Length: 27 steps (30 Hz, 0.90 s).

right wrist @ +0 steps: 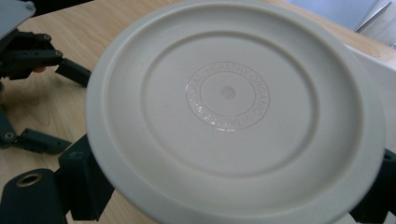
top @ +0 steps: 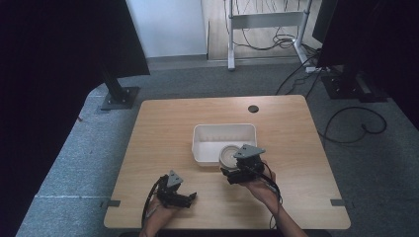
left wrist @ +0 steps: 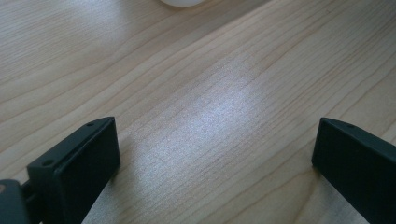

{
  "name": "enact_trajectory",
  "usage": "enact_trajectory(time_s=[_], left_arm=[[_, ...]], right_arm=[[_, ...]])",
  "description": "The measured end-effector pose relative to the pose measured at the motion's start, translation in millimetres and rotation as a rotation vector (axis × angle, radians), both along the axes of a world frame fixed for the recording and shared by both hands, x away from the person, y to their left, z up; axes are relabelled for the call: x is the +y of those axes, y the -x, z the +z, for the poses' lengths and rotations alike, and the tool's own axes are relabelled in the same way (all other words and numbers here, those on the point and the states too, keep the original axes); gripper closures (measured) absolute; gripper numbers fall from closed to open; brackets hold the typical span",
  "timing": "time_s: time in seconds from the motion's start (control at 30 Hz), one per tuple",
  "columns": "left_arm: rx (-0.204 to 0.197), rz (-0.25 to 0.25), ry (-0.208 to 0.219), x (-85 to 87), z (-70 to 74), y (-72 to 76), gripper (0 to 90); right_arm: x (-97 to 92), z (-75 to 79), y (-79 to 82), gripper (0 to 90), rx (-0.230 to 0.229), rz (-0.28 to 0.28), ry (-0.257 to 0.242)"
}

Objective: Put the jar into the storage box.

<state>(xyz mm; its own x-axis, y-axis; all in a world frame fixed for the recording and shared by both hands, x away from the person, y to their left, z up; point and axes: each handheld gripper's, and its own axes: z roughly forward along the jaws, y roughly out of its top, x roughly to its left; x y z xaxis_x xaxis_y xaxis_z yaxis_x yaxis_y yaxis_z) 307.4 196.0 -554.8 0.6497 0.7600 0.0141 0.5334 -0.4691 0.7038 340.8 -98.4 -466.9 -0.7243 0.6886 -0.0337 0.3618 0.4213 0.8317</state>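
Nearest the person, the left claw (top: 190,197) sits low over the front of the wooden bench (top: 163,123), held by a hand (top: 157,217) coming in from the bottom edge. Its jaws are spread wide with bare wood grain between them, gripping nothing. A cable loops off its left side.

Just to the right and a little farther in, the right claw (top: 231,167) is held by the other hand (top: 264,190), with the grey three-cornered plate on top. It is pinching a round cream-white plate (right wrist: 233,112) by its rim, a jaw on either side. The plate is tilted, its underside turned toward the claw's own camera: a raised outer rim, a stepped ring inside it, and a small circle of embossed lettering around a centre dot, too fine to read. From above the plate (top: 228,155) hangs at the front right corner of a white tub, over its rim.

The tub (top: 202,143) is rectangular, shallow-walled and open-topped, standing about mid-bench, and it is the one thing close beside the plate. Beyond it, near the far edge of the bench, is a small dark round hole (top: 253,108).

Past the bench the grey carpet carries loose black cables (top: 356,123), two dark stands on flat bases, and a white metal frame (top: 264,19) against the far wall.
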Motion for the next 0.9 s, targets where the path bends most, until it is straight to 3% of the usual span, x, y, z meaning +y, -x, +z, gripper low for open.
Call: enact_trajectory(time_s=[0.9], left_arm=[[0.001,-0.004,-0.005,0.4,0.2,-0.1,0.7]], right_arm=[[27.6,4.9,-38.8,9.8,-0.021,-0.019,0.006]])
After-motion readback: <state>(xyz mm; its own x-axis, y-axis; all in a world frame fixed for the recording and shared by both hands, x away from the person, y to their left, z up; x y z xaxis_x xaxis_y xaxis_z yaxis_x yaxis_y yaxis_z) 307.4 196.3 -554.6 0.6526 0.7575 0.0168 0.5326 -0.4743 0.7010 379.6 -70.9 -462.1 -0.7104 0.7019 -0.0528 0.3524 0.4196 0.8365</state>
